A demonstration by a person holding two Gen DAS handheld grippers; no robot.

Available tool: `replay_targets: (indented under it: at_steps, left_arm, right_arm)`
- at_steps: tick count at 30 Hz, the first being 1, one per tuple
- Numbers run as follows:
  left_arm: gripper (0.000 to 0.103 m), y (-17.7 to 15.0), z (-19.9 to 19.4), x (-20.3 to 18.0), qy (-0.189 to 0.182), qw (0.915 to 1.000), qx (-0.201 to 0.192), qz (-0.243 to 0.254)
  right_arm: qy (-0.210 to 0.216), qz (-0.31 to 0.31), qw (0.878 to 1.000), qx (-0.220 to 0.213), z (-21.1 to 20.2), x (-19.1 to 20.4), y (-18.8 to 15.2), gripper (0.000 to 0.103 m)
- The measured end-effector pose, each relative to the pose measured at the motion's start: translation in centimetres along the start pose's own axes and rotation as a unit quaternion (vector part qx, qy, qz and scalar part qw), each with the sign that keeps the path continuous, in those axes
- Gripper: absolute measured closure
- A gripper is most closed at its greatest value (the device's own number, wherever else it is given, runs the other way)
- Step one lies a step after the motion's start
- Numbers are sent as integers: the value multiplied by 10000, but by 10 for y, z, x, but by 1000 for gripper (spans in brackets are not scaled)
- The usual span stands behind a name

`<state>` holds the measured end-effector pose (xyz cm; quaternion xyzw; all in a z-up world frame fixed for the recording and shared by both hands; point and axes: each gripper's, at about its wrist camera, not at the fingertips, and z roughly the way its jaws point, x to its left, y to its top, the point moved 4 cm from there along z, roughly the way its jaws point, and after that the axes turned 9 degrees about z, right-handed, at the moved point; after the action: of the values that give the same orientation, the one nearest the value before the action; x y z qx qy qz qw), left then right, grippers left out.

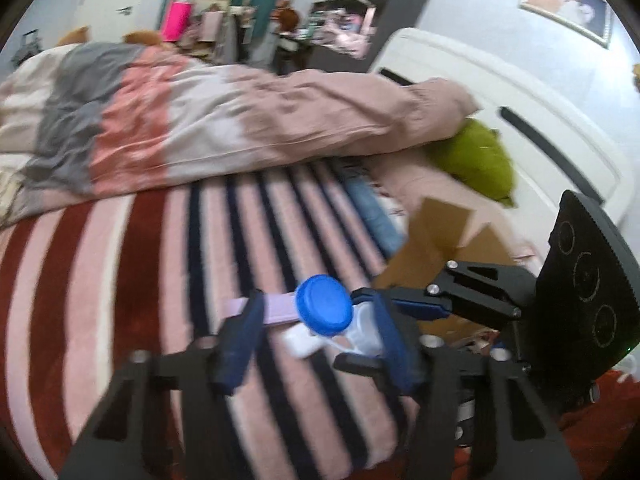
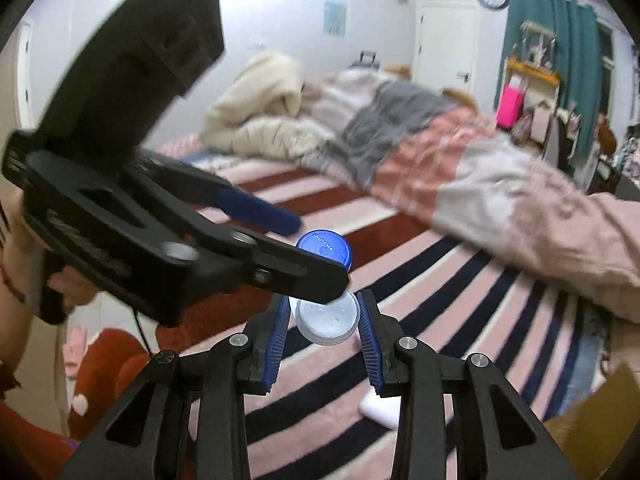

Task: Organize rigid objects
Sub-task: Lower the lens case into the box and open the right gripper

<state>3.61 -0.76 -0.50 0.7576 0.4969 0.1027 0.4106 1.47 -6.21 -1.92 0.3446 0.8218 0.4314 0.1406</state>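
Your right tongs (image 2: pixel 324 330) pinch the white jar (image 2: pixel 326 320) by its sides above the striped bed (image 2: pixel 460 300). Just over the jar, your left tongs (image 1: pixel 316 316) stand spread around the blue cap (image 1: pixel 322 310), likely to twist it; contact is unclear.

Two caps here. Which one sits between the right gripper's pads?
The white cap, between the right gripper's pads. The blue cap sits farther out, by the left gripper.
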Motion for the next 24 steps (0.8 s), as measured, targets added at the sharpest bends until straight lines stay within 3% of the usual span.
replay_targets:
  at_steps: [1, 3, 11, 18, 24]
  left_arm:
    - [71, 7, 1, -9, -161, 9999, -28, 49]
    - [74, 18, 7, -28, -220, 9995, -49, 238]
    - [74, 59, 62, -107, -605, 9934, 299, 926]
    - [74, 72, 136, -161, -1038, 9814, 934, 1314]
    - [74, 70, 164, -168, -997, 9771, 1250, 1406]
  right_arm:
    - [-29, 7, 10000, -84, -11, -3, 1, 74]
    - [-100, 56, 9998, -189, -28, -10, 1, 74]
    - [-623, 629, 9952, -426, -90, -70, -18, 75]
    - [-1215, 1317, 9838, 19, -121, -136, -48, 76]
    - [-1520, 1592, 9741, 514, -121, -165, -71, 76]
